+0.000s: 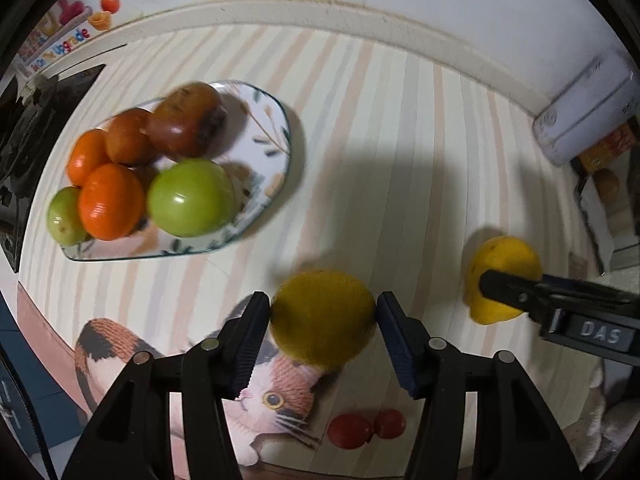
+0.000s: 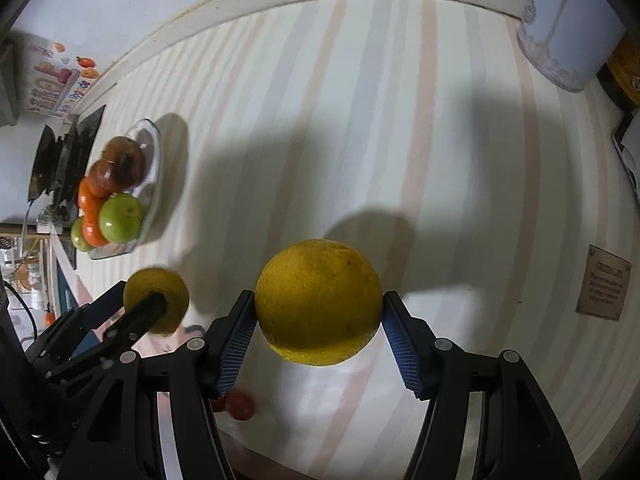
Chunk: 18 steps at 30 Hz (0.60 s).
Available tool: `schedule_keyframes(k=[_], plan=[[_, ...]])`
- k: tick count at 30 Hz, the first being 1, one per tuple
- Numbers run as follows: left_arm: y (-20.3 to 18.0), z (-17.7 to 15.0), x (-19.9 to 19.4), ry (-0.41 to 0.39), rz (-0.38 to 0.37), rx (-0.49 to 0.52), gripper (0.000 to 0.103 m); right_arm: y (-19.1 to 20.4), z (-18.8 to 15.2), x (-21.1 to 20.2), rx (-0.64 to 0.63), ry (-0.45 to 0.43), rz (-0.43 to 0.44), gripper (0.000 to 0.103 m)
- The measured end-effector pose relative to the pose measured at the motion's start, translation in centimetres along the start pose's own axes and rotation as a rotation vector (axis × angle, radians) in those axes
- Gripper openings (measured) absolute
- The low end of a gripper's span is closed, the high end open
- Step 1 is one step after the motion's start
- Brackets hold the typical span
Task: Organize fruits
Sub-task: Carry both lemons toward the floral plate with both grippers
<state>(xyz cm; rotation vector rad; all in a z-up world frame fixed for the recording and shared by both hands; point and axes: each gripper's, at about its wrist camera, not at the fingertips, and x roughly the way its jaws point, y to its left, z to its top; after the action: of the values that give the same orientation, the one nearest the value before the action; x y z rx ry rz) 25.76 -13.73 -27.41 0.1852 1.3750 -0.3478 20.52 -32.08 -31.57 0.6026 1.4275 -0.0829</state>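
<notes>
My left gripper (image 1: 323, 304) is shut on a small yellow round fruit (image 1: 324, 320), with both pads against its sides, just above the striped mat. The right gripper (image 2: 320, 300) is shut on a larger yellow fruit (image 2: 318, 304), which casts a shadow on the mat below. Each gripper appears in the other's view: the right gripper (image 1: 500, 280) with its yellow fruit (image 1: 508, 256), the left gripper (image 2: 148, 300) with its fruit (image 2: 168, 284). A patterned plate (image 1: 272, 136) to the upper left holds oranges, green and brown fruits. Two red cherry tomatoes (image 1: 366, 428) lie near the front edge.
A white cylindrical container (image 1: 580, 120) and a box (image 1: 604, 216) stand at the right. Dark objects (image 1: 36, 128) sit left of the plate, by a colourful carton (image 1: 60, 32). A cat picture (image 1: 276, 396) is printed on the mat. A brown label (image 2: 604, 284) lies at the right.
</notes>
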Motion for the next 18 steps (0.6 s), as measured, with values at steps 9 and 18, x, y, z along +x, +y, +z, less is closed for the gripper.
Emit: schedule_keyframes(k=[9,18], plan=[[6.8,2.7,-6.8,-0.112,-0.044,-0.092,0.025,8.9,3.3,-0.1,-0.11,-0.04,0.088,0.066],[10.8,1.0,-0.9,0.085,-0.145,-0.198,0.032,9.1,2.8,1.6,-0.098,-0.004,0.079,0.066]])
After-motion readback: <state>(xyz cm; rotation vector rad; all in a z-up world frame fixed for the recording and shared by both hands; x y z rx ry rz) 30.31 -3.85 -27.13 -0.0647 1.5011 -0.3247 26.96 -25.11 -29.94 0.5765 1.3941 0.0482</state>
